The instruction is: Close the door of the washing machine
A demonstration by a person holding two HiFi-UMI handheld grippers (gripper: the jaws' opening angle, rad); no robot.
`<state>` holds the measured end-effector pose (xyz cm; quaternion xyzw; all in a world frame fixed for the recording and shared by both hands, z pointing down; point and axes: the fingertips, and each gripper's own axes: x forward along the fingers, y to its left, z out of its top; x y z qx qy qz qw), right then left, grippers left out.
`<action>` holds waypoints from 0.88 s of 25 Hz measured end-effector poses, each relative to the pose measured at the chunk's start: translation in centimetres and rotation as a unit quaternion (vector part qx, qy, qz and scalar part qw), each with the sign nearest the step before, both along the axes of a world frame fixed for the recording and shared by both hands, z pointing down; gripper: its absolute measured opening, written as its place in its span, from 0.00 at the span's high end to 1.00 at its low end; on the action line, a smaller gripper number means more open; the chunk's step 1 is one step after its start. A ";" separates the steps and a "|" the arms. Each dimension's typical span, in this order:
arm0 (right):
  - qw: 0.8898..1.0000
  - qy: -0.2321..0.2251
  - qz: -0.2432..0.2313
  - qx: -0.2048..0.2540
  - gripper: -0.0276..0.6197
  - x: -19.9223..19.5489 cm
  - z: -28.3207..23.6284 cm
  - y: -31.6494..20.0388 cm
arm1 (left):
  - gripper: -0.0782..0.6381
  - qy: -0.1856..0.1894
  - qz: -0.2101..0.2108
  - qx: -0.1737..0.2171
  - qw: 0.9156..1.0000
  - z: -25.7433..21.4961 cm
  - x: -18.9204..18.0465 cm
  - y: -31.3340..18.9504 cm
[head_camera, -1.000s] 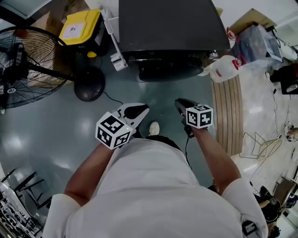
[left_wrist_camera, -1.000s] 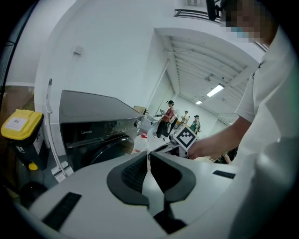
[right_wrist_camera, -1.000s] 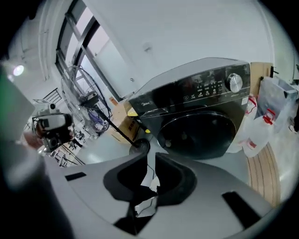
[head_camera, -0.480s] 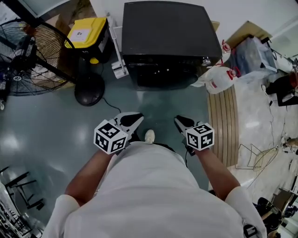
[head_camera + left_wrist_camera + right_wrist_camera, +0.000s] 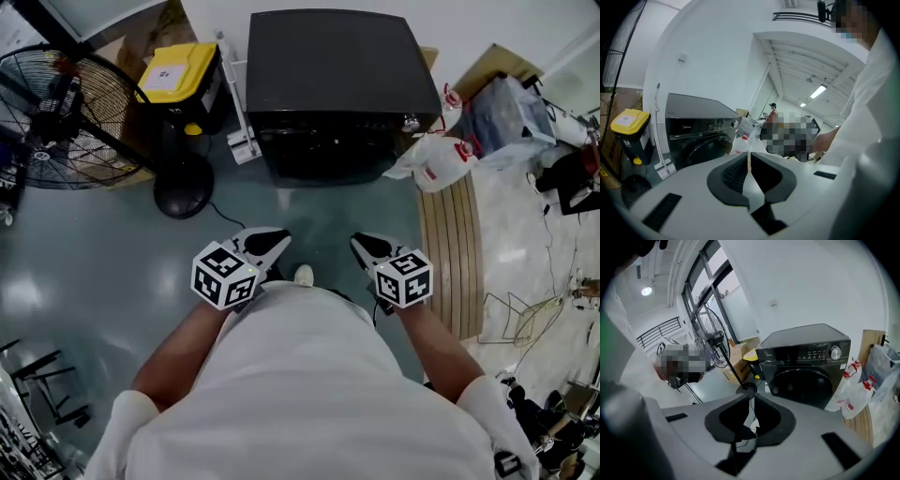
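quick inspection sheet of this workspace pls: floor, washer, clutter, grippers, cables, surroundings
surface: glossy grey floor, reflecting lights
job's things: black washing machine; its round door looks shut
clutter: yellow-lidded bin, standing fan, white jug, slatted board
grippers: left gripper jaws together, empty; right gripper jaws closing, nothing between them; both short of the machine
cables: black cord on the floor by the fan base
surroundings: white wall, windows
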<state>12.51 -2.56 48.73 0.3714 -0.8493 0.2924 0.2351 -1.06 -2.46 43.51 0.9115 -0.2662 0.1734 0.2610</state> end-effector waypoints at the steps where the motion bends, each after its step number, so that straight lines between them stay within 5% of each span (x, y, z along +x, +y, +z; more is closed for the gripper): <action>1: 1.000 -0.001 0.000 0.002 0.89 0.0 -0.1 0.0 | 0.86 0.000 0.001 0.000 1.000 0.0 0.0 0.0; 22: 1.000 0.009 0.008 0.016 0.94 0.5 0.1 -0.4 | 0.86 -0.006 0.020 -0.008 1.000 0.9 1.3 -1.5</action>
